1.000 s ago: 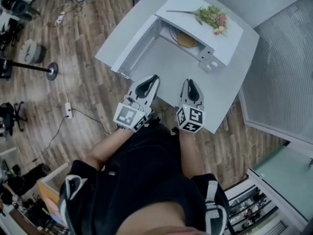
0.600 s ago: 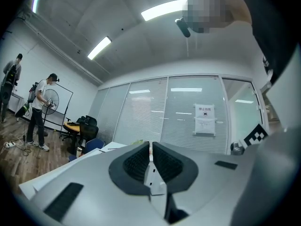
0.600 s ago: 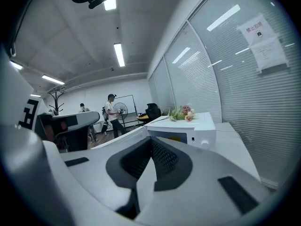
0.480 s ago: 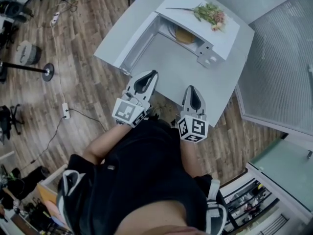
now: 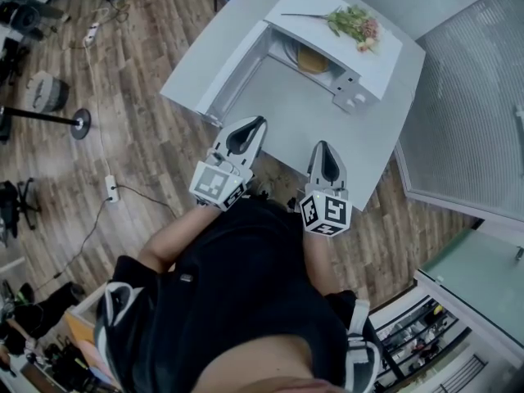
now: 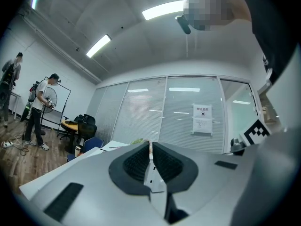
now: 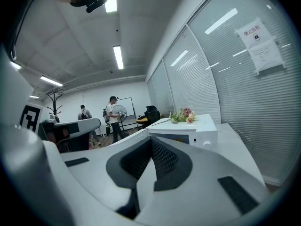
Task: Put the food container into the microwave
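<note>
A white microwave (image 5: 360,51) stands at the table's far side with its door (image 5: 231,74) swung open to the left. Inside it sits a round yellowish food container (image 5: 310,59), partly hidden by the microwave's top. My left gripper (image 5: 248,127) hovers over the table's near edge, shut and empty. My right gripper (image 5: 324,149) is beside it, also shut and empty. Both are well short of the microwave. In the left gripper view the jaws (image 6: 150,146) meet; in the right gripper view the jaws (image 7: 151,142) meet, with the microwave (image 7: 190,132) ahead.
A bunch of flowers (image 5: 354,23) lies on the microwave's top. The white table (image 5: 303,113) is bare in front of the microwave. A glass partition with blinds (image 5: 475,113) runs along the right. Two people (image 7: 112,117) stand far off near a fan.
My right gripper has drawn back a little toward the person and the table's near edge. The left gripper has barely shifted. Both stayed shut.
</note>
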`<action>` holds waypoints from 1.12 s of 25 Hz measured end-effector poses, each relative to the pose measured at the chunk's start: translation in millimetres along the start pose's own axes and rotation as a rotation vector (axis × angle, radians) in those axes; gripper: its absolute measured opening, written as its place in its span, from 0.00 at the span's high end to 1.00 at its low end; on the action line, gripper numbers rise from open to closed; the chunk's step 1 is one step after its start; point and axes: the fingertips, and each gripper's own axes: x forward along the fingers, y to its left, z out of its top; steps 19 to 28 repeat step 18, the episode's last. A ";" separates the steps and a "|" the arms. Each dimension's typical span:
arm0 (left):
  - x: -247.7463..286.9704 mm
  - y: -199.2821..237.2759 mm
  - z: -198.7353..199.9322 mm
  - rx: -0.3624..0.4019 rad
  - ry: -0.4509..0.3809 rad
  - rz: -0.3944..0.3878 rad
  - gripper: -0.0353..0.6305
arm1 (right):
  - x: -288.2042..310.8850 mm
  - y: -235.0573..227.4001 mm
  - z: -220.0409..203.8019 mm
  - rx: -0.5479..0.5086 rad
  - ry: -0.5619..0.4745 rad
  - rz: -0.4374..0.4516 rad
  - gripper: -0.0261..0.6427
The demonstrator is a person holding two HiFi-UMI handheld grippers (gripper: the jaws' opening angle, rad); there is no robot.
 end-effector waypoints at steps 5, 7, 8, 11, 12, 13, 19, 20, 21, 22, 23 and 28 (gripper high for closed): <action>-1.3 0.0 0.6 0.000 0.001 -0.010 0.89 | -1.0 1.3 -1.5 0.013 0.003 -0.008 0.92; -2.7 0.9 1.7 -0.003 0.003 -0.009 0.89 | -1.7 2.1 -1.2 0.014 0.004 -0.010 0.92; -3.4 1.5 2.6 -0.004 0.006 -0.006 0.89 | -2.1 2.5 -0.8 0.014 0.003 -0.010 0.92; -5.3 1.4 2.0 0.000 0.000 -0.011 0.89 | -2.9 2.6 -0.8 0.014 0.004 -0.014 0.92; -5.4 1.2 1.8 0.000 -0.003 -0.013 0.89 | -2.8 2.5 -1.2 0.015 0.005 -0.014 0.92; -5.3 1.1 1.8 -0.001 -0.003 -0.014 0.89 | -2.6 2.4 -1.6 0.016 0.007 -0.014 0.92; -4.9 0.3 2.3 -0.006 -0.005 -0.012 0.89 | -2.3 2.8 -1.5 0.016 0.007 -0.013 0.92; -4.9 0.3 2.3 -0.006 -0.005 -0.012 0.89 | -2.3 2.8 -1.5 0.016 0.007 -0.013 0.92; -4.9 0.3 2.3 -0.006 -0.005 -0.012 0.89 | -2.3 2.8 -1.5 0.016 0.007 -0.013 0.92; -4.9 0.3 2.3 -0.006 -0.005 -0.012 0.89 | -2.3 2.8 -1.5 0.016 0.007 -0.013 0.92; -4.9 0.3 2.3 -0.006 -0.005 -0.012 0.89 | -2.3 2.8 -1.5 0.016 0.007 -0.013 0.92; -4.9 0.3 2.3 -0.006 -0.005 -0.012 0.89 | -2.3 2.8 -1.5 0.016 0.007 -0.013 0.92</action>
